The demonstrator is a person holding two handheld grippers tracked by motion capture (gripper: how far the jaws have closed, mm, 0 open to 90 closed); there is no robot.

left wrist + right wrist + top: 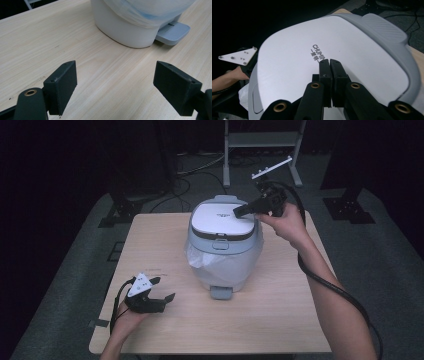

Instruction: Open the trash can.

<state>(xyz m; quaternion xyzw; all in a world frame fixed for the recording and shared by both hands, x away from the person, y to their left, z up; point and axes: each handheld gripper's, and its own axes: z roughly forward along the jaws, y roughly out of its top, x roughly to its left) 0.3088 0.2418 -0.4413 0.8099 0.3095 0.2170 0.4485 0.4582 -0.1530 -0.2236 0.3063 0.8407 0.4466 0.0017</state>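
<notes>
A white bin (224, 245) with a grey-rimmed lid (220, 220) stands at the centre of the high view, toward the far side of a light wooden table (280, 310). A clear plastic liner (200, 257) bulges out under the lid rim on the bin's left, and a grey pedal (220, 292) sticks out at its foot toward the bottom of the frame.

The right gripper (240, 212) comes in from the upper right of the high view, held in the right hand (285, 224), with its tips at the right edge of the lid. In the right gripper view the two black jaws are clenched together with nothing between them, and their tips (329, 61) sit over the white lid panel (294, 65) just below the printed lettering (318, 52). They look to be touching the lid, though the angle does not quite settle whether they press on it or hang just above.

The left gripper (162, 288) lies low at the lower left of the high view, on the table and well apart from the bin, the left hand (125, 320) behind it. In the left gripper view its jaws stand wide and released over bare wood, with the bin's base (125, 32) and the pedal (172, 32) in the upper right of that frame.
</notes>
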